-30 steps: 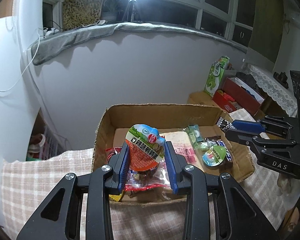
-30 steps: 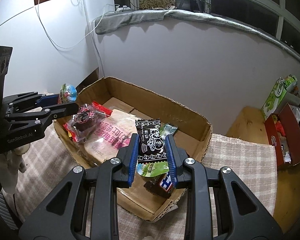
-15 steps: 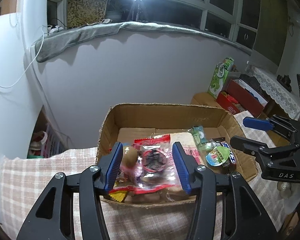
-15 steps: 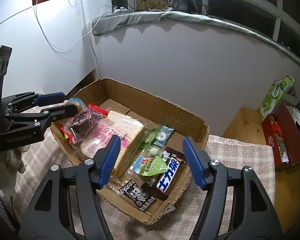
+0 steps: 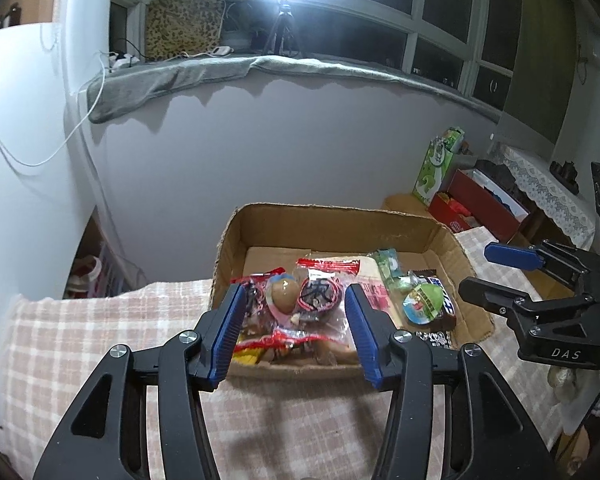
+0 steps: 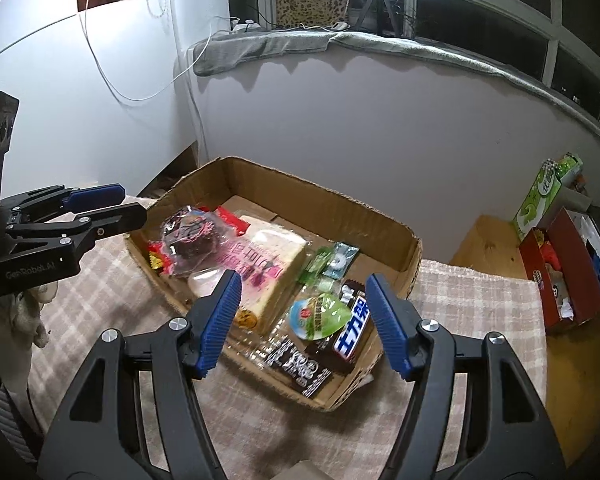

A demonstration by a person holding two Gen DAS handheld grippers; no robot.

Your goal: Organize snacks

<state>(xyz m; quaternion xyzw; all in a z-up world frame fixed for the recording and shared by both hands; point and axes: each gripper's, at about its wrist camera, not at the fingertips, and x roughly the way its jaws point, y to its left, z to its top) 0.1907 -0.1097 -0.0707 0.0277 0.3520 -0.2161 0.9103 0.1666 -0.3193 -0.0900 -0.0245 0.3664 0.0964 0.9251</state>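
Cardboard box on a checked cloth holds the snacks. We hold both claws spread and empty above its near edge: left gripper and right gripper, jaws apart, pinching nothing.

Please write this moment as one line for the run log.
task: organize snacks | left gripper: just opened, empty | right gripper: just opened, empty | snack packets: lying in cardboard box | box: on checked cloth

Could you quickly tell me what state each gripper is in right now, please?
Left gripper: open, holding nothing; its jaws have just opened.
Right gripper: open, holding nothing; its jaws have just opened.
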